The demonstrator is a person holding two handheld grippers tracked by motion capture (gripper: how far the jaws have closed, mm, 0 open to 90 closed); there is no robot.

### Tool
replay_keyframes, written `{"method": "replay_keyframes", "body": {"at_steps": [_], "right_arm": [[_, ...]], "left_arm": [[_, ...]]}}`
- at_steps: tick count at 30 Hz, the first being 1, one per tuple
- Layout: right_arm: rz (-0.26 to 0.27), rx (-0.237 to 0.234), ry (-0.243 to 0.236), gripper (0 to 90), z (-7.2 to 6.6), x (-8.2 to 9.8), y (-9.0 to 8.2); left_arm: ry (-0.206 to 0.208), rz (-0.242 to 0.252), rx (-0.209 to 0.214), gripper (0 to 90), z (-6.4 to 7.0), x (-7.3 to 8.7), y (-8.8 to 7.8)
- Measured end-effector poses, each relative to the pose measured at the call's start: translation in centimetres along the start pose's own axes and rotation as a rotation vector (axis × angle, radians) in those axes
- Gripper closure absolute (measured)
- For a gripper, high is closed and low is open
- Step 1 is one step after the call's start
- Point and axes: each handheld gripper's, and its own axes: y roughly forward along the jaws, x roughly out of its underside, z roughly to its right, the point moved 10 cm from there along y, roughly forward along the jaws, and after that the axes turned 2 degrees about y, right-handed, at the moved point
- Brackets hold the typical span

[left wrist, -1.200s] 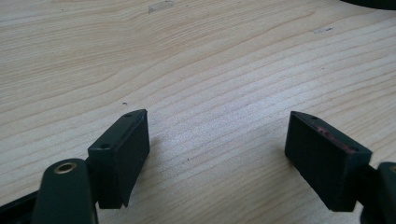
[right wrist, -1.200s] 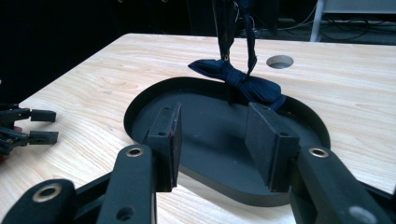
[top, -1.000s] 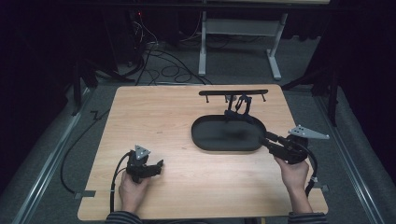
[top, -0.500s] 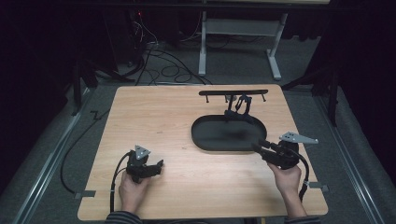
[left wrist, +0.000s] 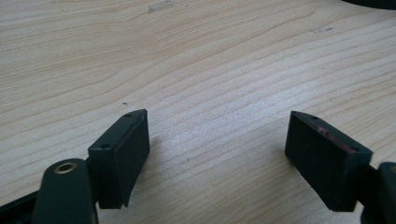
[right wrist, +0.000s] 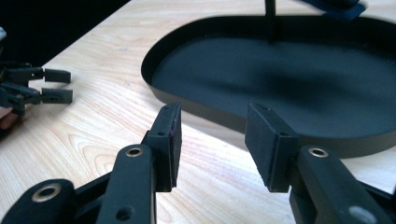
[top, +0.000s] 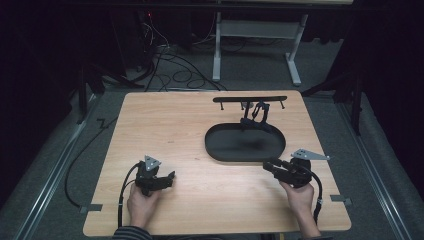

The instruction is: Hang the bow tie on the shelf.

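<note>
Black oval tray [top: 245, 145] lies directly ahead of the right gripper [top: 270, 165], its near rim just beyond the jaw tips and apart from them. Compared with a second ago, this gripper has descended and drawn back from over the tray's right end to the bare wooden table [top: 170, 125]; this suggests an approach to the rim. Its jaws stand partly open, holding nothing. The left gripper [top: 169, 178] rests well apart, wide open, empty.
</note>
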Motion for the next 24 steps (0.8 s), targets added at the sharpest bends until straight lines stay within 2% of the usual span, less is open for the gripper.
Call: {"method": "replay_keyframes", "body": {"at_steps": [15, 24], "right_arm": [[-0.077, -0.006, -0.017, 58.4, -1.0, 2.8, 2.2], [-0.120, 0.019, -0.051, 58.4, -1.2, 4.0, 3.2]], "left_arm": [[0.002, -0.002, -0.001, 22.3, 0.0, 0.0, 0.0], [0.002, -0.002, 0.000, 22.3, 0.0, 0.0, 0.0]]}}
